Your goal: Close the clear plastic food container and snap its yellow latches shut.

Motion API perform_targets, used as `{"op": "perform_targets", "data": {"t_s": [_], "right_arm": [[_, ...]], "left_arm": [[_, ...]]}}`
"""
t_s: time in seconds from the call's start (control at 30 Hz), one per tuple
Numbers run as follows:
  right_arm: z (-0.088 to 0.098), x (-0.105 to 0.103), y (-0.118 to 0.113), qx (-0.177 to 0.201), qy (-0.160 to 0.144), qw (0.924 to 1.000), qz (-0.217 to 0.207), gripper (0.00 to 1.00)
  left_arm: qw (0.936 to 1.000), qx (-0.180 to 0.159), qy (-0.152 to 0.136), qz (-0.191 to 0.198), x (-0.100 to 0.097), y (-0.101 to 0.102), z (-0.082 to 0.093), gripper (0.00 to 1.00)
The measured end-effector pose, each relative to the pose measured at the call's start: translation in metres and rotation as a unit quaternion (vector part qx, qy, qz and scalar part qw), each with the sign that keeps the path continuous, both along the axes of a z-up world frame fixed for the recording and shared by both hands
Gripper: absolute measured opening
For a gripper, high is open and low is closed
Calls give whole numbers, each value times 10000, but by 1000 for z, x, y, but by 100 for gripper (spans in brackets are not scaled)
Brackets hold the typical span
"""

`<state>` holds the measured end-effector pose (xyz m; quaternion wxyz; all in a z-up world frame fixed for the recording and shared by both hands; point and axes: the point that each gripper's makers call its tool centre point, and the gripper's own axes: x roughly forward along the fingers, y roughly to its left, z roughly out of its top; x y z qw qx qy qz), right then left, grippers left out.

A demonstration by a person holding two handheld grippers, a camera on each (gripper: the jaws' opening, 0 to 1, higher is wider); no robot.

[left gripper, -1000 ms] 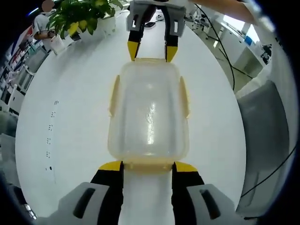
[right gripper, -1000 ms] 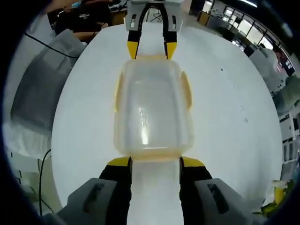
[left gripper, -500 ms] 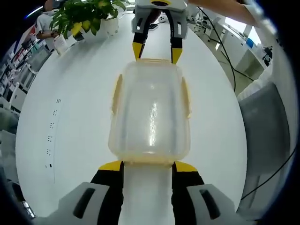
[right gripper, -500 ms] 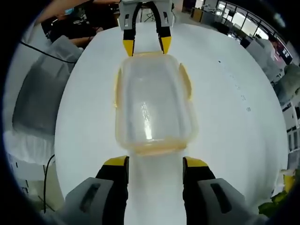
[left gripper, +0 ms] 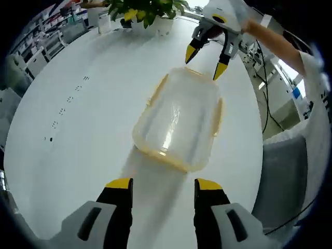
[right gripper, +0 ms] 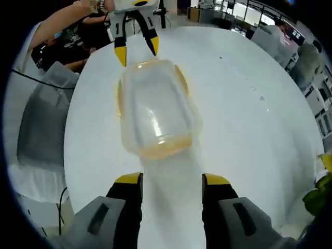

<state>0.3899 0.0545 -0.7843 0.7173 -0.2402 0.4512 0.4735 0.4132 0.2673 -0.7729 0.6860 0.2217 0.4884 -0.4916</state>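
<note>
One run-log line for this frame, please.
container: lid on, on white table | left gripper: open, clear of container | right gripper: open, clear | side latches: state unclear

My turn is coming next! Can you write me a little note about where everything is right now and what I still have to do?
Left gripper: open, holding nothing, backed off from the near end of the container.
Right gripper: open, holding nothing, facing the opposite end.
Container: on the white table, lid on.
Done: lid appears seated.
Left: the yellow latches look flared outward on the long sides; check each and snap it down.
</note>
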Motion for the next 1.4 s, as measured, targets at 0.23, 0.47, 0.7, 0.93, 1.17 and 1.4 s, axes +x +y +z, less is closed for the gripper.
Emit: {"op": "perform_targets", "data": {"t_s": [0.23, 0.47, 0.7, 0.93, 1.17, 1.4], "right_arm": [[13, 6, 1, 496, 456, 9892, -1299, 43], [25, 14, 15, 1554, 1343, 9354, -2878, 42], [15, 14, 18, 1789, 1830, 9014, -3493, 38], [9, 2, 37, 1831, 2130, 8980, -3386, 37], [3, 8, 41, 1649, 2150, 9044, -3296, 30], [0, 7, 38, 1499, 2142, 9058, -3333, 24]], "left_arm": [[9774, -668, 892, 1795, 9, -9, 9, 43], [9349, -872, 1661, 3014, 10, -12, 2, 41], [9200, -825, 1843, 3360, 9, -16, -3, 32], [9187, -661, 1961, 3365, -1, -20, -12, 26], [9228, -519, 1896, 3315, -3, -22, -13, 19], [9185, -505, 1981, 3384, -4, -23, -13, 19]]}}
